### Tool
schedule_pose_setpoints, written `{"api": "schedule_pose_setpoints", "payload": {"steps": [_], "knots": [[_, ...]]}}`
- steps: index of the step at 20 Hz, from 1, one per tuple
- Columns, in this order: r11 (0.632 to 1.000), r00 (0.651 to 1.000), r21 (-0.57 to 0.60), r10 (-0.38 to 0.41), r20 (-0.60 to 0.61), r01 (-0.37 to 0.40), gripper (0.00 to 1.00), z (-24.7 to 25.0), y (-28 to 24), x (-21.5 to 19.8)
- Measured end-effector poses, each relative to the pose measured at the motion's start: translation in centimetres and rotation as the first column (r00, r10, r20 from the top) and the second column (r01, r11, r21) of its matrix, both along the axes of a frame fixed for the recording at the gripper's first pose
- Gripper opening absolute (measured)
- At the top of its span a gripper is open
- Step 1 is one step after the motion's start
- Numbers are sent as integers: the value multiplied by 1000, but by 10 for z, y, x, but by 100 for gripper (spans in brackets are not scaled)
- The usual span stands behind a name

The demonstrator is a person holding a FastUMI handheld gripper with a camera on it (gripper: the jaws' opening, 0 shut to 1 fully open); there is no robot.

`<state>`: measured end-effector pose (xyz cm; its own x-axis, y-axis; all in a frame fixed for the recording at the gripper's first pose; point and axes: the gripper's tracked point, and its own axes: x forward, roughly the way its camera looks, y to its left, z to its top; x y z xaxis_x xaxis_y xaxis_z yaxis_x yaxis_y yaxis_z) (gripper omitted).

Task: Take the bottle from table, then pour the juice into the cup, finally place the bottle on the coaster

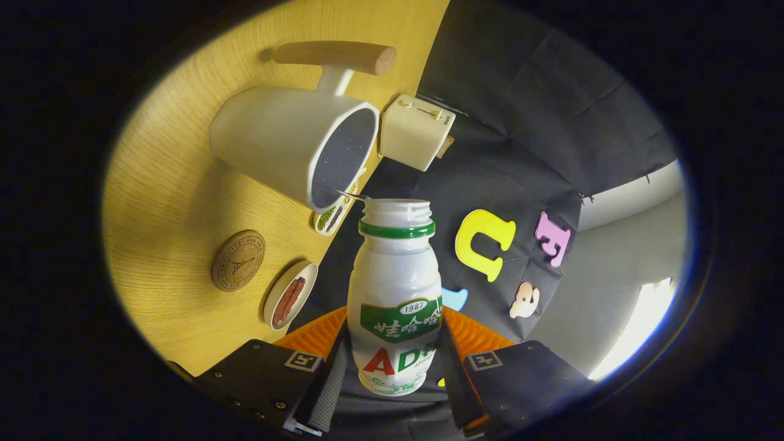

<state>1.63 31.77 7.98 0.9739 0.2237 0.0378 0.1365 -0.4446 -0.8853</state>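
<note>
With the bottle [395, 294] clamped between both fingers of the gripper [392, 367] and tipped toward the cup [288, 144] at eleven o'clock, pouring seems underway; the coaster [238, 260] at nine o'clock awaits.

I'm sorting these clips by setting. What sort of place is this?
Probably a staged recording booth, not a real kitchen: a wooden table backed by a black cloth wall, holding a cup, a coaster and small dishes. The gripper holds the bottle.
</note>
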Motion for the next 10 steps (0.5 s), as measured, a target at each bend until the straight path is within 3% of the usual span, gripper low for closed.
{"api": "schedule_pose_setpoints", "payload": {"steps": [10], "knots": [[1000, 1000, -16, -5, -24, 5, 71, -3, 1, 0]]}}
